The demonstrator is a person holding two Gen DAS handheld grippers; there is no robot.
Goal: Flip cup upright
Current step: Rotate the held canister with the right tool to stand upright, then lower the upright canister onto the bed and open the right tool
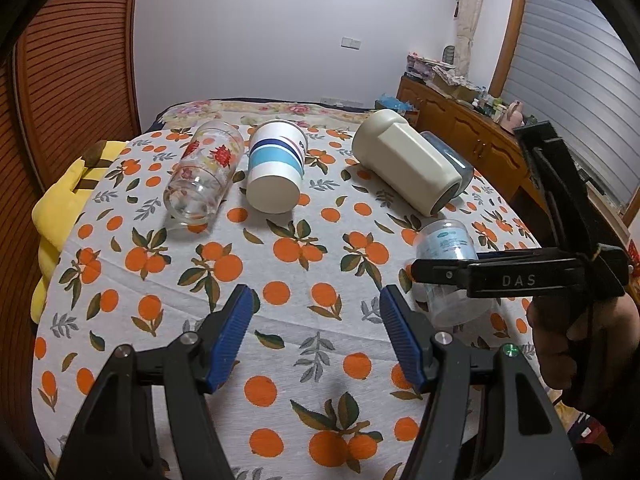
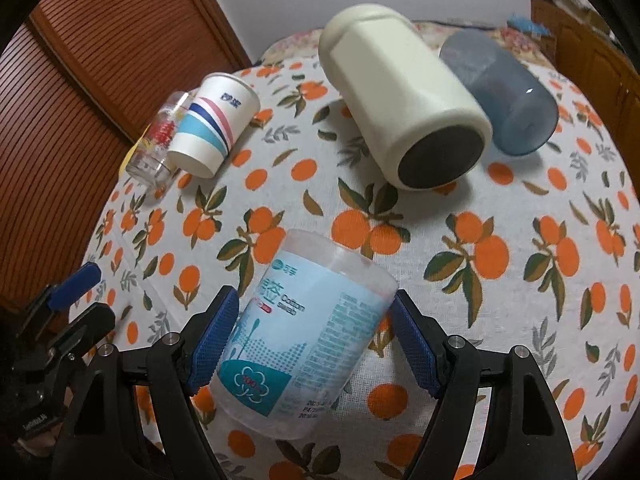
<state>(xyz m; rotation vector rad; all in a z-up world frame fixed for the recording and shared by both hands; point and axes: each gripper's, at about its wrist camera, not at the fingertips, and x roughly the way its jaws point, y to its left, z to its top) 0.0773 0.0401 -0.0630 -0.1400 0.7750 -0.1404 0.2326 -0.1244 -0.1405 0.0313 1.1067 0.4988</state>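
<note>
Clear plastic cup (image 2: 304,336), cotton-swab label: tilted between the right gripper (image 2: 314,338) jaws, pads at its sides but contact unclear, likely mid-flip. Left gripper (image 1: 316,336): jaws open, empty, over the desk (image 1: 280,312). Right view alone shows the label; left view shows the cup from the side

two black plastic grippers are seen. on the left gripper (image 1: 316,332), ribbed blue pads (image 1: 234,336) are fitted to angular black fingers, and round silver screws are set at the joints; a small green dot is shown beside the right-hand joint. the right gripper (image 2: 314,340) is built alike, with blue textured pads (image 2: 412,344) and silver screws. from the left wrist view, its black side is marked "das" in pale letters, and bare skin of the right hand (image 1: 560,344) is seen just below that marking.
</note>
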